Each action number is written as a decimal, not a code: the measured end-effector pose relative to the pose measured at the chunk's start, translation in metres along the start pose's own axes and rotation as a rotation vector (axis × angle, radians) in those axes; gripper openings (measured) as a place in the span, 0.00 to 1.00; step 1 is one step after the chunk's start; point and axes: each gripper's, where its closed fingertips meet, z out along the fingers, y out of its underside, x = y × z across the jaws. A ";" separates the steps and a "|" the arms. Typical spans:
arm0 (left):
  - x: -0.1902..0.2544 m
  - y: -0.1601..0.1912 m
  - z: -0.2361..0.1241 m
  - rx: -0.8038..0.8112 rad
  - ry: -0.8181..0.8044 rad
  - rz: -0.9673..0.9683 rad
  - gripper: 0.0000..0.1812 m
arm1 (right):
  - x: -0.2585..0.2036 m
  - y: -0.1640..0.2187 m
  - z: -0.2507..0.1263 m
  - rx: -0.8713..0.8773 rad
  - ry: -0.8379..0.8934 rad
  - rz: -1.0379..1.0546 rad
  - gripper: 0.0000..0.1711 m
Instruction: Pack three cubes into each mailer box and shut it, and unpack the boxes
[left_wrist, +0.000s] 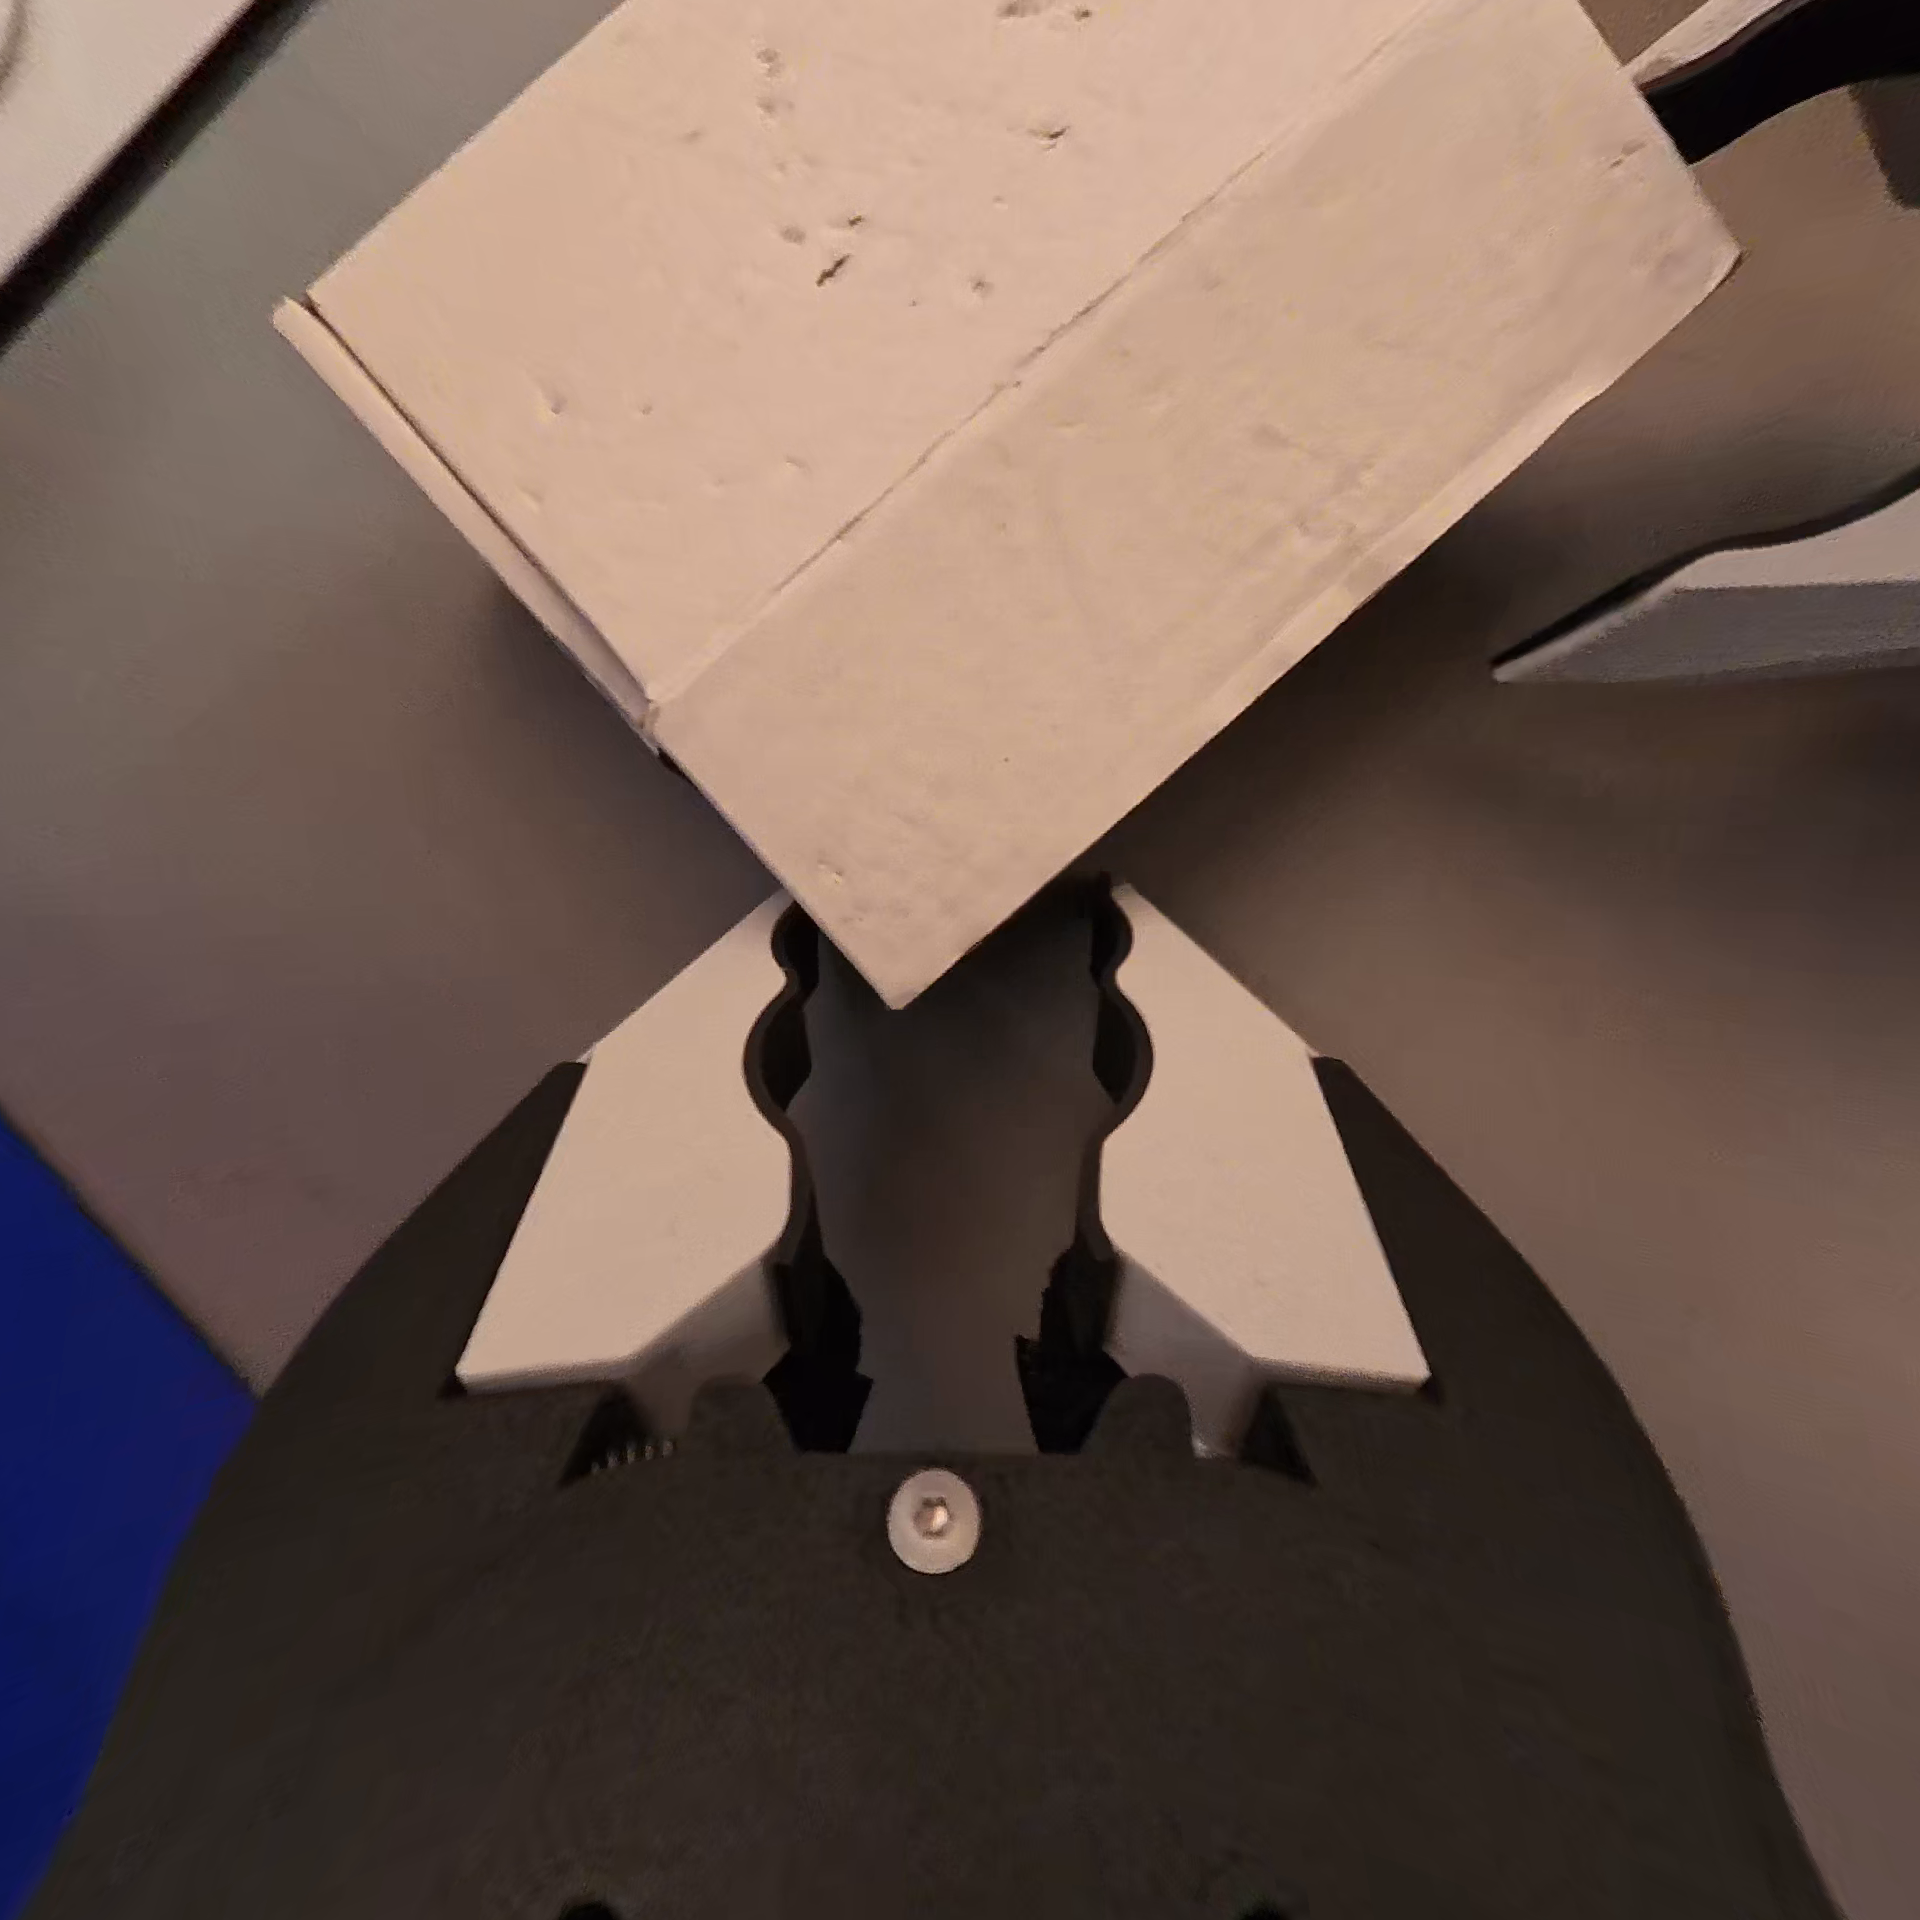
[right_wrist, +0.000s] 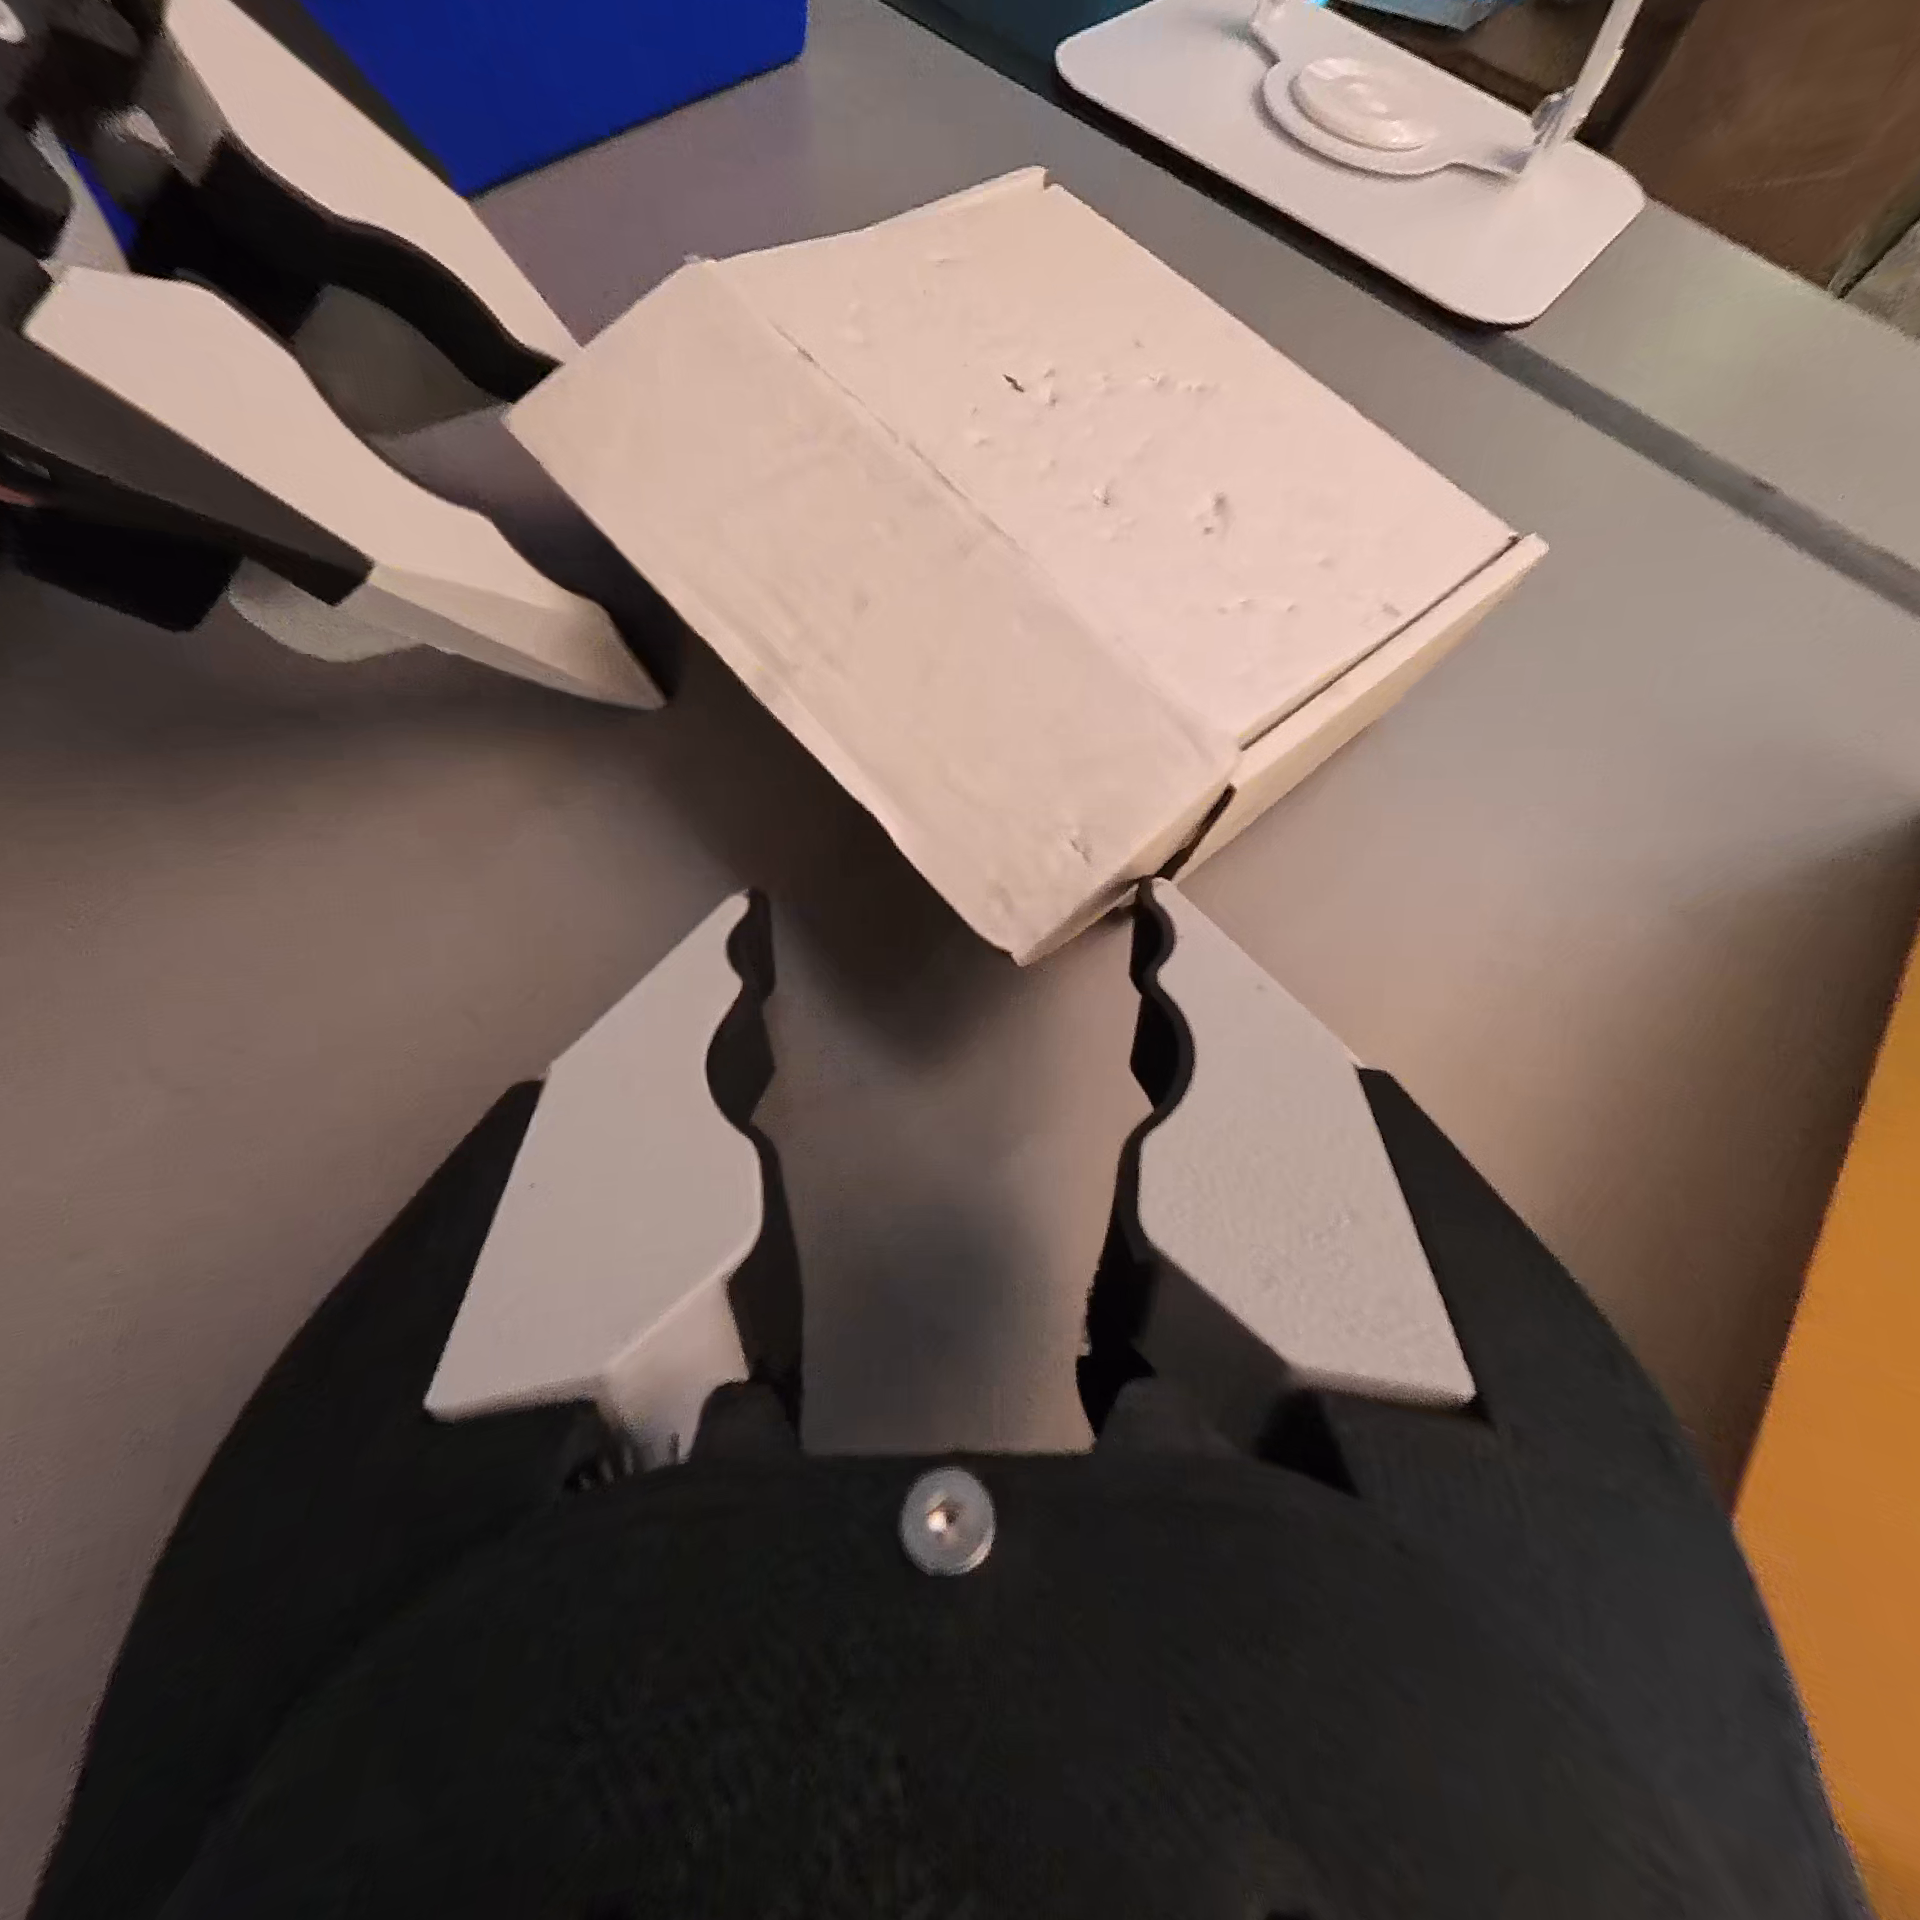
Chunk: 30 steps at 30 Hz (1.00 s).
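flanking a shut white box (right_wrist: 997, 561) on the grey table (right_wrist: 312, 935), the left gripper (left_wrist: 945, 914) and right gripper (right_wrist: 945, 904) each meet a corner with fingers spread, pinching nothing, likely steadying it. its contents are hidden. a blue bin (right_wrist: 561, 73) sits at eleven o'clock.

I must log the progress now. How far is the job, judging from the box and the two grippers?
Done, apparently: the white mailer box on the grey table has its lid folded shut; whether cubes are inside cannot be seen. In hand: the left gripper and right gripper are both open at opposite corners of the box, gripping nothing. Left: no cubes or other boxes show, so remaining work cannot be judged.
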 end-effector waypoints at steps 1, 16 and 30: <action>0.001 0.000 0.000 -0.002 0.017 -0.007 0.30 | 0.000 -0.001 0.000 0.007 -0.009 0.010 0.41; 0.004 0.001 -0.001 0.000 0.088 0.038 0.46 | -0.003 -0.007 0.000 0.058 -0.089 0.070 0.47; 0.007 -0.014 -0.022 0.087 0.289 -0.136 0.47 | 0.007 -0.013 -0.007 0.119 -0.159 0.255 0.47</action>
